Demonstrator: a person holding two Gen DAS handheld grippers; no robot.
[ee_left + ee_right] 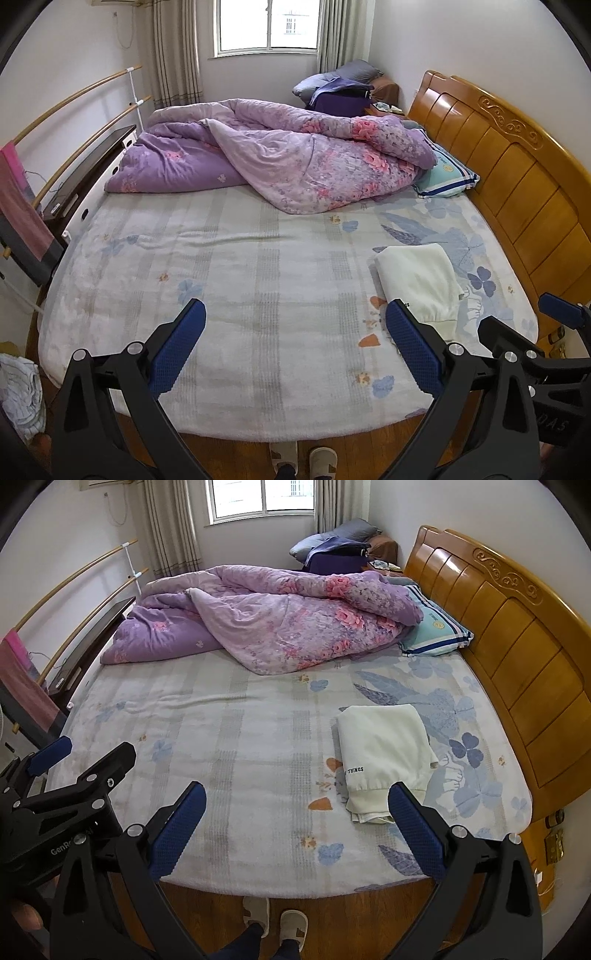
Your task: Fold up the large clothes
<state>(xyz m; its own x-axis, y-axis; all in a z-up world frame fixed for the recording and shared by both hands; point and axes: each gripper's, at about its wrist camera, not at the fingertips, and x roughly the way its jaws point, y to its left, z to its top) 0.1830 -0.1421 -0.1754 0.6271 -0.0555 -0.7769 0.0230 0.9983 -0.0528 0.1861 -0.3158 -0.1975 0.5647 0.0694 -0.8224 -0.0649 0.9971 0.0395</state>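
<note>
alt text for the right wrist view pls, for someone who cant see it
A folded cream garment lies on a bed, just beyond the open right gripper with blue fingers. A rumpled purple floral quilt is heaped at the far side, and the left gripper shows at lower left.

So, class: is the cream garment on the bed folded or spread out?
Folded. The cream garment lies as a compact layered rectangle on the bed sheet, cuffed hem nearest.

Each tool (295,341) (297,821) is black-framed with blue textured pads (177,829), silver screws and partly legible white lettering; the person wears pale slippers (293,925) and seemingly dark trousers.
</note>
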